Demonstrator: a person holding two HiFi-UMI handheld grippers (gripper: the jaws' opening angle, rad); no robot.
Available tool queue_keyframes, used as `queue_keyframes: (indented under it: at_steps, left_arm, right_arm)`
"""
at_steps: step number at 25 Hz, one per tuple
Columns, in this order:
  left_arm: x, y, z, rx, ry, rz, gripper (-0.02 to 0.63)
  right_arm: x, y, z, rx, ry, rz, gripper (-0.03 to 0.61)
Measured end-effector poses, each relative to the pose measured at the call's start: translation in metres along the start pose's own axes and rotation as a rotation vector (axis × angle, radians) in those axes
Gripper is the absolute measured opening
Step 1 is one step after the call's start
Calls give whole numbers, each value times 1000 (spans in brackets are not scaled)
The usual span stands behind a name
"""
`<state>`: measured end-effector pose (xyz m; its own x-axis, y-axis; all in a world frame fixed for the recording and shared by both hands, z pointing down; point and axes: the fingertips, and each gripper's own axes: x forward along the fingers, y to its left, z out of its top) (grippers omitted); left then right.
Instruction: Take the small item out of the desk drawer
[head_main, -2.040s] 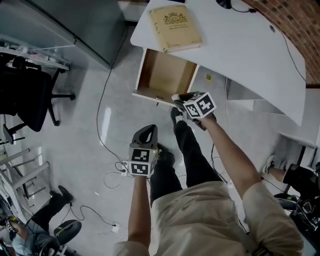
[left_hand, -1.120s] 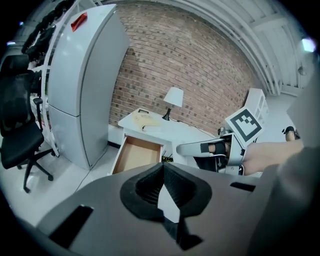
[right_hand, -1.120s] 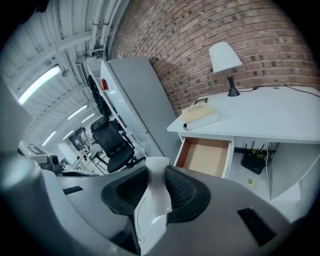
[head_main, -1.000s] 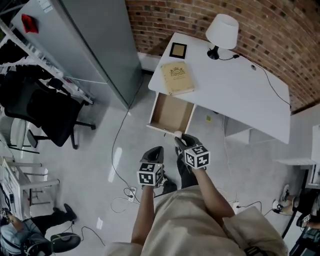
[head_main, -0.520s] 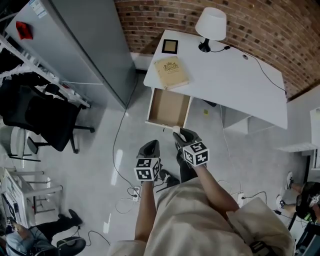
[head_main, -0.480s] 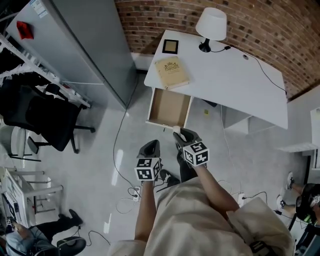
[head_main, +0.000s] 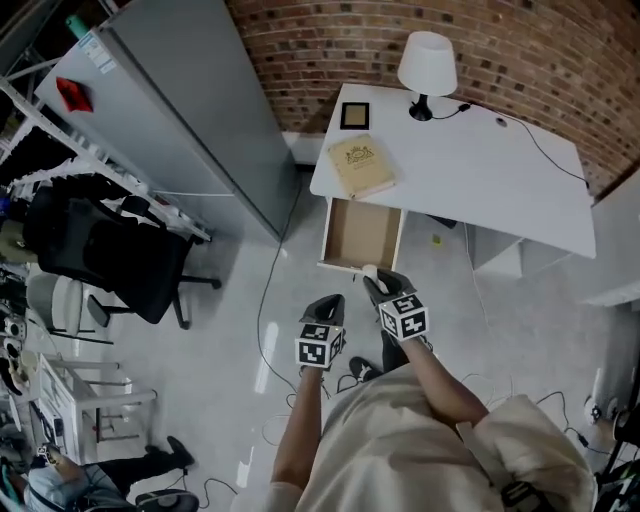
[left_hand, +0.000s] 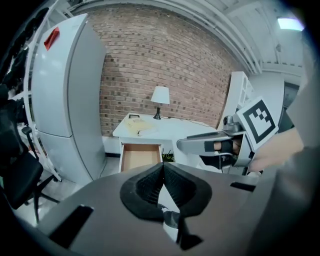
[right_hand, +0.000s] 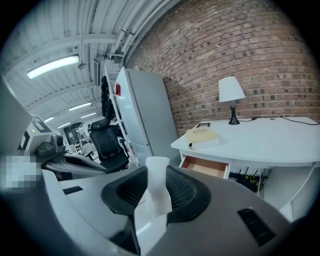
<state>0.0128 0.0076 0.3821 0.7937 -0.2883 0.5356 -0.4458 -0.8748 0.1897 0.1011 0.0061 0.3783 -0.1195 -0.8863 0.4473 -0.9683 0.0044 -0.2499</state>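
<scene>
My right gripper (head_main: 375, 281) hangs over the floor just in front of the open desk drawer (head_main: 362, 235), shut on a small white item (head_main: 369, 271). In the right gripper view the white item (right_hand: 157, 187) stands upright between the black pads of the right gripper (right_hand: 156, 175). The drawer (right_hand: 205, 166) shows a bare wooden bottom. My left gripper (head_main: 325, 304) is beside the right one, a little nearer me; the left gripper (left_hand: 163, 170) has its pads touching with nothing between them.
The white desk (head_main: 480, 170) carries a tan book (head_main: 361, 166), a picture frame (head_main: 354, 115) and a white lamp (head_main: 427, 62) against a brick wall. A tall grey cabinet (head_main: 190, 110) stands left of the desk. A black office chair (head_main: 110, 250) is further left. Cables lie on the floor.
Two seconds ago the right gripper was at the drawer's front edge; now both grippers stand further back from it. Over the last second only the view shifted.
</scene>
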Motion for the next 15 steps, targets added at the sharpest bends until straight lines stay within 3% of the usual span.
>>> queue_keyframes:
  at_steps: [5, 9, 15]
  left_arm:
    - [-9, -3, 25, -100, -104, 15, 15]
    - [-12, -12, 8, -86, -82, 0, 15]
    - [-21, -2, 10, -93, -90, 33, 15]
  right_arm:
    - [-1, 6, 11, -9, -35, -1, 138]
    - [-10, 6, 10, -5, -47, -14, 138]
    - [-14, 7, 9, -17, -44, 5, 138]
